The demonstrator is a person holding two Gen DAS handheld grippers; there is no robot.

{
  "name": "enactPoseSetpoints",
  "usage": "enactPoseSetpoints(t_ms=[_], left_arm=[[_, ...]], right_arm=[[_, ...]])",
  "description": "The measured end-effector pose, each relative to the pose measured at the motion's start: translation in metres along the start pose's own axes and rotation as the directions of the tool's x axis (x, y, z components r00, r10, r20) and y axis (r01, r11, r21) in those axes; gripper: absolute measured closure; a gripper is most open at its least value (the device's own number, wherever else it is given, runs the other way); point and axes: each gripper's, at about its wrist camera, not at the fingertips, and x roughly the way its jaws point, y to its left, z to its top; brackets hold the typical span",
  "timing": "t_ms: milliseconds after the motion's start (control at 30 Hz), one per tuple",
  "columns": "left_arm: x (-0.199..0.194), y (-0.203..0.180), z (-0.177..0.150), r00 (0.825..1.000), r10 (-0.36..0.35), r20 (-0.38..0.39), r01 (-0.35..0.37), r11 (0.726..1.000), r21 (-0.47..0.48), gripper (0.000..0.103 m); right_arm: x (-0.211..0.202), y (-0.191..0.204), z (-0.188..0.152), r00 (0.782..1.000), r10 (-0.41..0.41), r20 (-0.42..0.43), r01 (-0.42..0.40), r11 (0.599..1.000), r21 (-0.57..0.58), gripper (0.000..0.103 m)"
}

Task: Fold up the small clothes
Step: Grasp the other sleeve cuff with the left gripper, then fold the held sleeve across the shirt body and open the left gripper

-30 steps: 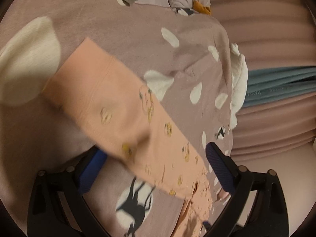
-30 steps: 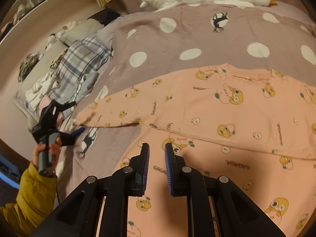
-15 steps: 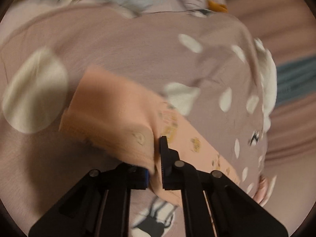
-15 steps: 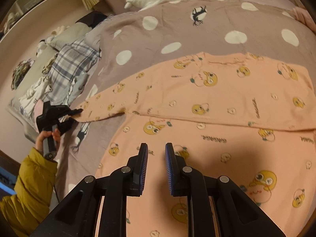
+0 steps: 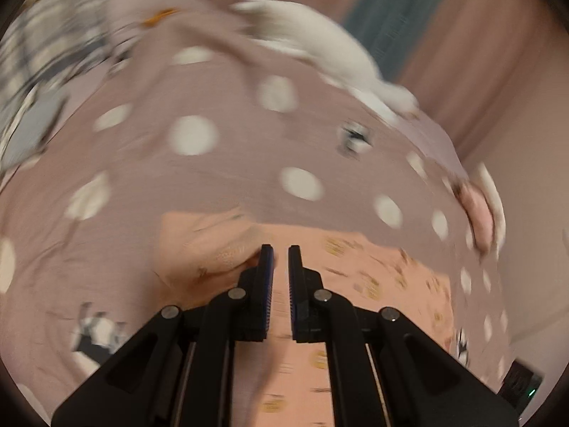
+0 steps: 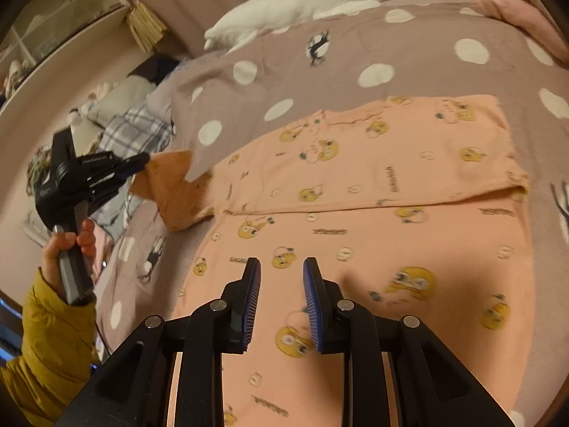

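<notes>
A peach garment [image 6: 373,185] printed with yellow cartoon birds lies spread on the dotted mauve bed cover [image 6: 355,53]. My left gripper [image 6: 144,159] is shut on the end of its long sleeve [image 6: 170,185] and holds it lifted off the bed, folded back toward the body. In the blurred left wrist view the jaws [image 5: 281,249] stand close together, with the peach sleeve [image 5: 206,249] bunched at them. My right gripper [image 6: 281,263] hovers over the garment's lower body. Its jaws are opening and nothing is between them.
A white goose plush [image 6: 302,3] lies along the far side of the bed, and a pink pillow [image 6: 515,7] sits at the far right. Plaid and other clothes [image 6: 138,124] are piled at the left. A hand in a yellow sleeve [image 6: 42,348] holds the left gripper.
The left gripper closed on the sleeve end, then lifted it and swung it toward the garment's body while rolling. The right gripper moved across the garment and its jaws widened.
</notes>
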Motion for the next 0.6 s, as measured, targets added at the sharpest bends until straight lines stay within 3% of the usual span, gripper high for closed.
enactPoseSetpoints(t_ms=[167,300,367,433,500,600], left_arm=[[0.044,-0.081,-0.035,0.995,-0.011,-0.099,0.030,0.983,0.183,0.096],[0.090,-0.120,-0.074,0.973,0.020,-0.229,0.045,0.960,0.275,0.092],[0.100,-0.131,-0.089,0.962,0.028,-0.272,0.055,0.955,0.293,0.084],[0.102,-0.135,-0.096,0.959,0.035,-0.280,0.055,0.950,0.306,0.065],[0.091,-0.129,-0.096,0.965,0.003,-0.262,0.074,0.956,0.283,0.050],[0.070,-0.100,-0.085,0.978,-0.017,-0.207,0.061,0.976,0.207,0.042]], right_arm=[[-0.020,-0.022,-0.007,0.999,-0.024,0.038,0.022,0.998,0.051,0.079],[-0.032,-0.044,-0.014,0.997,-0.048,0.052,0.043,0.993,0.107,0.079],[-0.036,-0.051,-0.015,0.997,-0.054,0.056,0.047,0.991,0.123,0.079],[-0.039,-0.057,-0.016,0.996,-0.059,0.061,0.050,0.989,0.139,0.079],[-0.037,-0.061,-0.015,0.997,-0.056,0.060,0.046,0.987,0.156,0.079],[-0.032,-0.059,-0.014,0.998,-0.033,0.049,0.024,0.987,0.158,0.078]])
